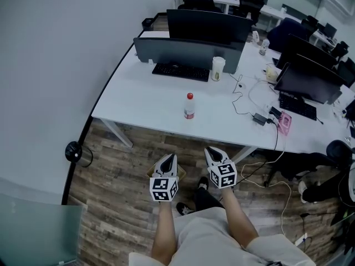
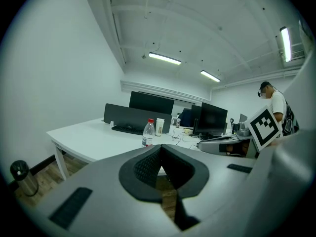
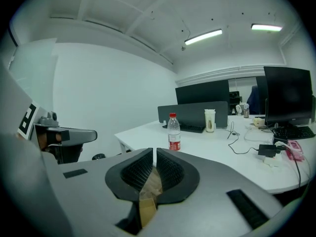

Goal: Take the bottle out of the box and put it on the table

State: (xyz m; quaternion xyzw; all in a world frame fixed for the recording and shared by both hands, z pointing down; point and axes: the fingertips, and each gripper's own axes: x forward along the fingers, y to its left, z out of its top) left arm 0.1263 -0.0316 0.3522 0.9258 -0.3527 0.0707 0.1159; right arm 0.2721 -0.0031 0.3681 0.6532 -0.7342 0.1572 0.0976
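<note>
A smooth white table (image 1: 144, 101) lies ahead of me. My left gripper (image 2: 161, 148) has its 2 ribbed black pads together on nothing, and my right gripper (image 3: 154, 153) is pinched to a thin, empty slit. The clear plastic bottle (image 1: 189, 106), red-capped, stands upright on the table near its front edge.

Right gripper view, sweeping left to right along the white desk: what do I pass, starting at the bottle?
bottle → cup → white cable → monitor. The keyboard is left out because it overlaps the bottle and cup. The small items under the monitor are left out too.
</note>
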